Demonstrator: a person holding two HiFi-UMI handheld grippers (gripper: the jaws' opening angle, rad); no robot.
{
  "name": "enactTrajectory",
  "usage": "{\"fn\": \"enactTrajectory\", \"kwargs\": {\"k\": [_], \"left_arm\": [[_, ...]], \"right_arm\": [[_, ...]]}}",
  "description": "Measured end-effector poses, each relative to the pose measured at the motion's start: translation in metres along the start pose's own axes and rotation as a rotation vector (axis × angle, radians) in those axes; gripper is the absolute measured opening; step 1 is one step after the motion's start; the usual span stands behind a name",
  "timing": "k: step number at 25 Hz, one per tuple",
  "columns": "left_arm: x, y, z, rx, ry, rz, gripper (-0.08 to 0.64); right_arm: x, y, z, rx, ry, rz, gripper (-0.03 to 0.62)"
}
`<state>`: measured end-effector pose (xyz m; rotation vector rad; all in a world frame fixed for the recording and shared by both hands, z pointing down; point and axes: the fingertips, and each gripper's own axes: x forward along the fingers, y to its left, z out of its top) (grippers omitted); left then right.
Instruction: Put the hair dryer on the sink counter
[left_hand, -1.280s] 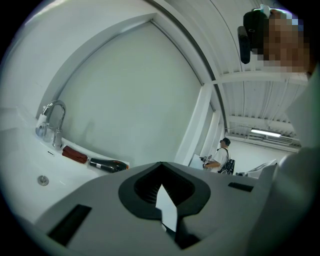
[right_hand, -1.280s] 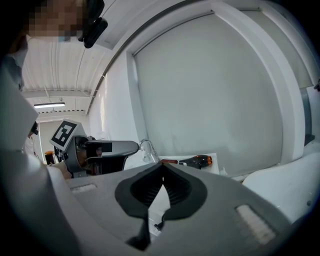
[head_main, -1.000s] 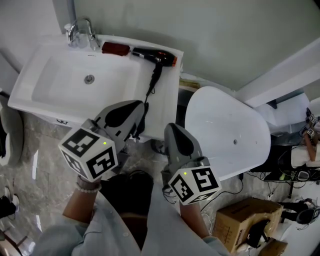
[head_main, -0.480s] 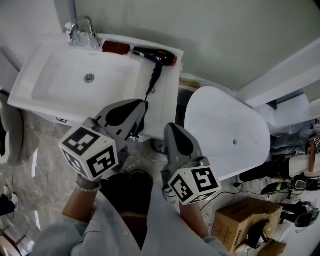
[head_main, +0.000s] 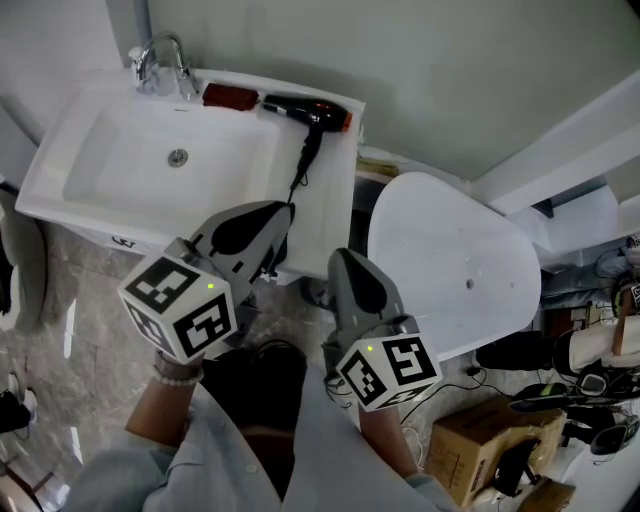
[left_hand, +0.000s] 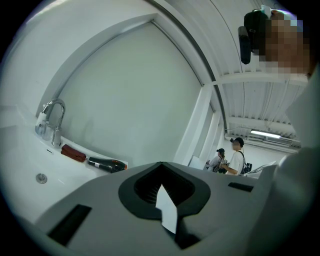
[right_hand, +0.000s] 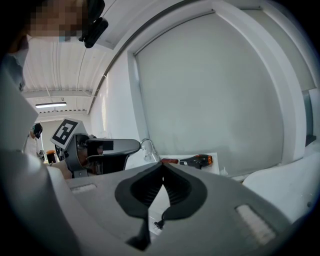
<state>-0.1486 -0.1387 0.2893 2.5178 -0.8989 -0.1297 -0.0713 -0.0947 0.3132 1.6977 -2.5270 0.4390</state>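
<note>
The black hair dryer (head_main: 310, 112) with an orange nozzle end lies on the white sink counter (head_main: 335, 200) at its back right corner. Its cord trails toward the counter's front edge. It also shows small in the left gripper view as the hair dryer (left_hand: 106, 163) and in the right gripper view as the hair dryer (right_hand: 197, 160). My left gripper (head_main: 283, 213) hangs over the counter's front edge, well short of the dryer, shut and empty. Beside it my right gripper (head_main: 340, 257) is shut too, with nothing in it.
A dark red case (head_main: 230, 96) lies next to the dryer, by the chrome faucet (head_main: 160, 62). The basin (head_main: 110, 170) fills the counter's left. A white rounded lid (head_main: 450, 270) stands to the right, a cardboard box (head_main: 490, 440) and cables below it. People (left_hand: 230, 160) stand far off.
Neither gripper nor the hair dryer has moved. Only the clutter at the far right edge of the head view has shifted.
</note>
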Motion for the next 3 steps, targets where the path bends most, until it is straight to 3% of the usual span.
{"fn": "enactTrajectory", "kwargs": {"k": [3], "left_arm": [[0.0005,0.0015,-0.001,-0.003,0.0,0.001,0.005]], "right_arm": [[0.0009,-0.0002,-0.0011,0.0,0.001,0.001,-0.003]]}}
